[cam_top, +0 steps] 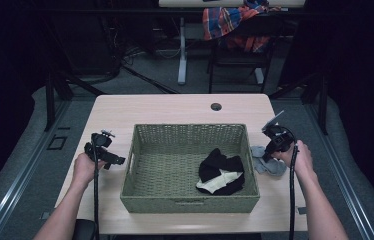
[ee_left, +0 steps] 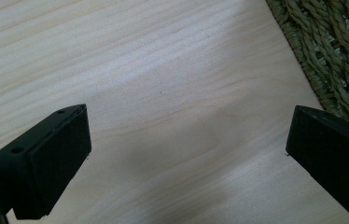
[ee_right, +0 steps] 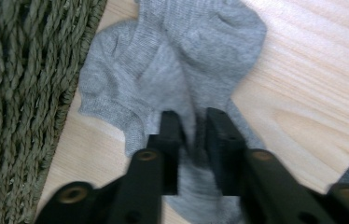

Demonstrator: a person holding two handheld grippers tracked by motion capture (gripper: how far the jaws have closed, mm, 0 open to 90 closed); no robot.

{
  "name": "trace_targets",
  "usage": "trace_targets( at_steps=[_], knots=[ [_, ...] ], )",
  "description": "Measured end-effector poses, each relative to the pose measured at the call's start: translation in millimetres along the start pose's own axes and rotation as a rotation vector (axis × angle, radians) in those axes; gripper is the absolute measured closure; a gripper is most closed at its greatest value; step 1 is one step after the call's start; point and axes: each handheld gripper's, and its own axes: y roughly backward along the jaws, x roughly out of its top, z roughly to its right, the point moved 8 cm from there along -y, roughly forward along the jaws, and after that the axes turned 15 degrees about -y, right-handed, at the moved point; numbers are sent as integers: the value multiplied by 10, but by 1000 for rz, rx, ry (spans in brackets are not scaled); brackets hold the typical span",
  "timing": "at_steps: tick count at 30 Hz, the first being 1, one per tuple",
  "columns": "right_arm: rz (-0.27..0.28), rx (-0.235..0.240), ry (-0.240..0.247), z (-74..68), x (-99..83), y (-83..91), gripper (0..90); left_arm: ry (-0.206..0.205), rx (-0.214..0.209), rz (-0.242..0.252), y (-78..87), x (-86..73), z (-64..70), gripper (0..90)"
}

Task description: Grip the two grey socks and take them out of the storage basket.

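Right gripper fingers pinched narrow on a fold of the grey sock, a crumpled ribbed ankle sock lying flat on the surface near its right edge, touching the right wall of the woven green basket. Left gripper fingers spread wide, holding nothing, over bare surface near the left edge, just beside the basket's left wall. Black and cream clothing is bunched inside the basket toward its front right corner.
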Motion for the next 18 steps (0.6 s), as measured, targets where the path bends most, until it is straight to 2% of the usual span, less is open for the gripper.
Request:
trace_targets(
  at_steps=[4, 11, 12, 13, 14, 18],
  knots=[
    [30, 27, 11, -18, 10, 152, 503, -1, -3, 0, 4, 1, -1, 0],
    [148, 62, -1, -51, 23, 542, 246, 1, -1, 4, 12, 1, -4, 0],
    [168, 66, -7, -67, 25, 592, 228, 1, -1, 4, 11, 1, -3, 0],
    [159, 71, 7, -71, 16, 638, 211, 1, -1, 5, 12, 2, -2, 0],
    [182, 85, 8, -108, 18, 684, 179, 0, -1, 5, 11, 3, -2, 0],
    [214, 80, 37, -191, 4, 848, 151, 1, -2, 4, 11, 2, -3, 0]
  ],
)
